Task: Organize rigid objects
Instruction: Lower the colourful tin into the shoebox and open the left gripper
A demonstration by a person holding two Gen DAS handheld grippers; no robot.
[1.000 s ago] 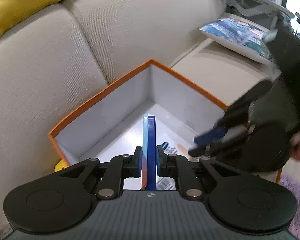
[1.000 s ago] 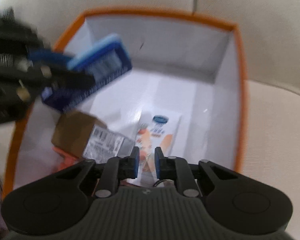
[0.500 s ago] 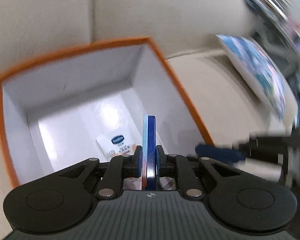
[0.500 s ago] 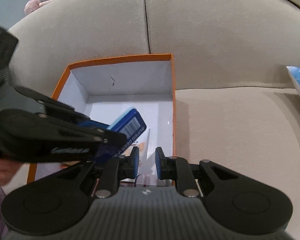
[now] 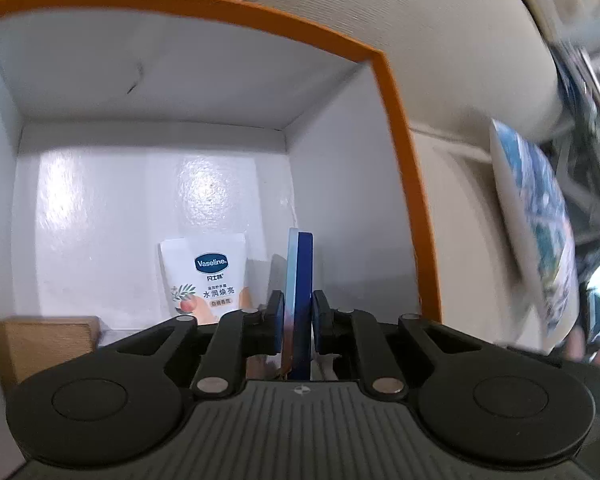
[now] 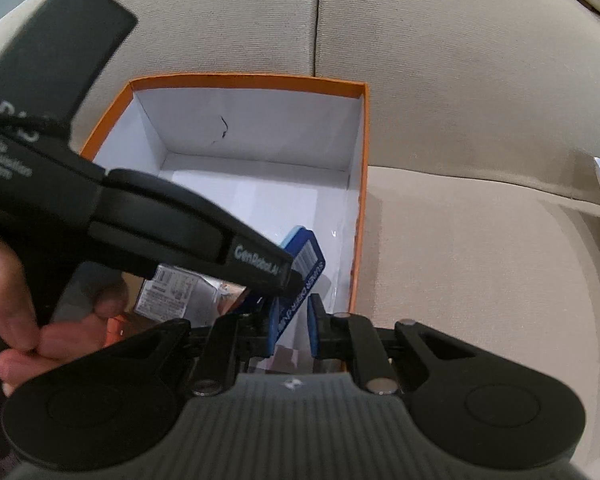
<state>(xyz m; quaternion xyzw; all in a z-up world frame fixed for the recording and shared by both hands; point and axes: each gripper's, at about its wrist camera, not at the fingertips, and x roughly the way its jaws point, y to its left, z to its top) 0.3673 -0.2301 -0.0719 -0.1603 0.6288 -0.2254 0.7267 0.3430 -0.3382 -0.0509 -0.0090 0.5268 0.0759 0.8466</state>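
A thin blue box (image 5: 300, 264) stands edge-on between the pads of my left gripper (image 5: 298, 300), whose jaws are opening slightly while the pads still touch it. That gripper reaches down into the orange-rimmed white box (image 5: 396, 160), near its right wall. A white Vaseline tube (image 5: 208, 276) and a brown carton (image 5: 40, 344) lie on the bottom. In the right wrist view the left gripper (image 6: 288, 280) crosses from the left with the blue box (image 6: 306, 256). My right gripper (image 6: 294, 312) hovers over the orange box's (image 6: 362, 200) near end, jaws closing on nothing.
The box sits on a beige sofa seat (image 6: 460, 240) against the back cushions. A blue-patterned pillow (image 5: 540, 220) lies to the right. A hand (image 6: 16, 320) grips the left tool at the left edge. A labelled carton (image 6: 172, 292) shows under the left gripper.
The left gripper has rolled and sunk deeper into the orange box with the blue box, toward its right wall. The right gripper has drawn back from over the box's inside.
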